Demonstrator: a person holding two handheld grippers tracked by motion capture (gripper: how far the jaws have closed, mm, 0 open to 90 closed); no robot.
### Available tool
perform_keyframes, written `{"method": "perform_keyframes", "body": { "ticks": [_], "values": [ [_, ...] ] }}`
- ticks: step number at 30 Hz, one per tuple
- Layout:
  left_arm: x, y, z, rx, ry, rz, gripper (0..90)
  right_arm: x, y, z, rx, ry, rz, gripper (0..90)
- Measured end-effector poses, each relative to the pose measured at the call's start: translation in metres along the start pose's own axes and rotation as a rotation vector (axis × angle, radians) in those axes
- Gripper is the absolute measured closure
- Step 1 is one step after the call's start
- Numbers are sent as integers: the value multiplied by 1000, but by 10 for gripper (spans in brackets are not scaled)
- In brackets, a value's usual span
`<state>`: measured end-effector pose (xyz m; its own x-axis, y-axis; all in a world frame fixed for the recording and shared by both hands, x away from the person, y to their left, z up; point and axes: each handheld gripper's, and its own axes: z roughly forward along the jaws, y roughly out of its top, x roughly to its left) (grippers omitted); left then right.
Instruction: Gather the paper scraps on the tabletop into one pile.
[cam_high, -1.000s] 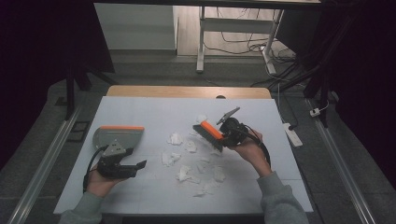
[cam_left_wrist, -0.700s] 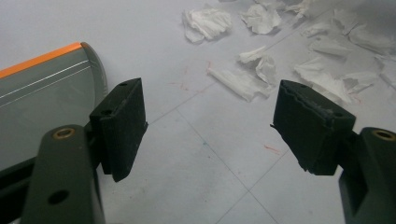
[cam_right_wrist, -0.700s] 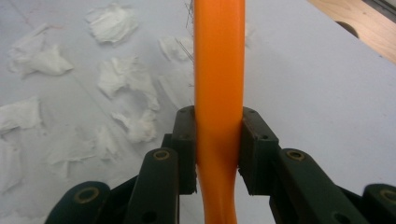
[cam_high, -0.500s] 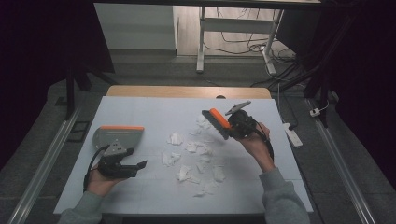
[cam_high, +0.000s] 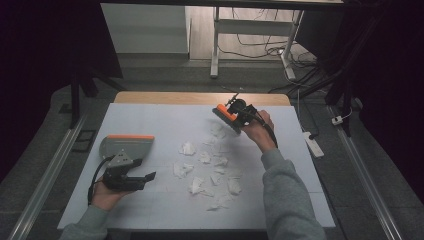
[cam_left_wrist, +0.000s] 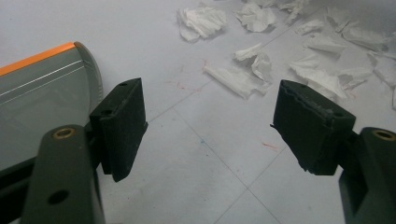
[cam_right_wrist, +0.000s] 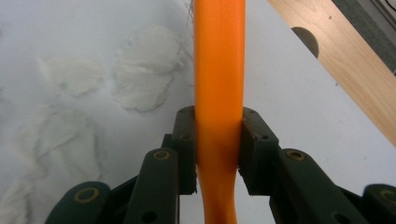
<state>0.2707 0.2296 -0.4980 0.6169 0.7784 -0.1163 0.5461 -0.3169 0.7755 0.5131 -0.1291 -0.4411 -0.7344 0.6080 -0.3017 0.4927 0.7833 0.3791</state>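
Right gripper clamped on the orange brush handle, held above the paper scraps. Left gripper jaws wide apart, gripping nothing, beside the grey dustpan.

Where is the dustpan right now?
In the high view the grey dustpan with an orange edge lies flat on the table's left side, just beyond the left tool, left of the scattered paper scraps.

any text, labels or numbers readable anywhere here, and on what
None can be read.
Dustpan: grey with an orange edge, no lettering seen.
Brush: plain orange handle held in the right gripper, no mark.
Paper scraps: blank white.
Table: faint coloured smudges, not letters.
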Motion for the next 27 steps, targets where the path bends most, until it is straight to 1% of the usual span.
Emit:
{"method": "perform_keyframes", "body": {
  "ticks": [1,5,6,8,10,12,13,16,17,21,27],
  "values": [
    [0,0,0,0,-1,0,265,0,3,2,11,-8,-14,704],
    [0,0,0,-1,1,-1,265,0,12,12,50,-9,-54,704],
    [1,0,-1,-3,0,-3,265,0,14,15,56,-3,-61,704],
    [1,-1,-1,-5,2,-6,265,0,16,16,51,17,-63,704],
    [2,-1,-1,-4,4,-7,265,4,18,17,61,25,-87,705],
    [2,-1,-1,-3,4,-7,265,8,18,17,70,52,-105,706],
    [1,-1,-1,-2,4,-6,265,10,18,17,82,48,-131,706],
    [1,-1,0,3,4,-2,265,17,17,14,94,61,-173,707],
    [1,-1,0,3,5,-2,265,18,17,13,89,67,-191,707],
    [2,-1,0,1,6,-6,265,30,13,6,81,135,-202,707],
    [1,-1,0,4,7,-3,266,55,-2,-9,58,182,-236,707]
  ]
}}
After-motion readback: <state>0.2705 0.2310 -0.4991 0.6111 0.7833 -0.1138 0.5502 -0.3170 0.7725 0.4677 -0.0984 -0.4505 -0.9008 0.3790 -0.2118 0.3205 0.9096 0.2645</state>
